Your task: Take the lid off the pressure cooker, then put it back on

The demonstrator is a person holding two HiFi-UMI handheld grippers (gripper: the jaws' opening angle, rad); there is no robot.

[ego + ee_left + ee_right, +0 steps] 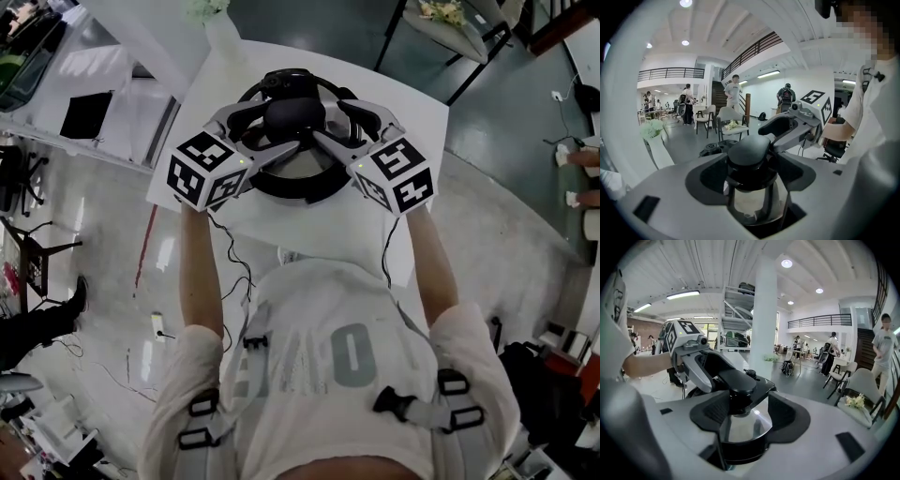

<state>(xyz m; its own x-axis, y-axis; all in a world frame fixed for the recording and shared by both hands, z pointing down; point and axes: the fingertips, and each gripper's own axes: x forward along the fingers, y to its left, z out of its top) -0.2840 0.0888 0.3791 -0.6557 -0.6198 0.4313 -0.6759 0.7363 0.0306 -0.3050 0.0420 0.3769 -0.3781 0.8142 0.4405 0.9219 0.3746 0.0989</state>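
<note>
While left tool (752,185), right tool (740,418) flank lid knob (751,149) — both spread, pads clear

The head camera looks steeply down from above on the white table (422,122), with the person's own arms in its lower half. The 2 gripper cameras sit low and very near the lid knob (749,149), facing each other across it: the left one sees the right gripper (771,131), the right one the left gripper (719,373). All 3 views share this knob
</note>
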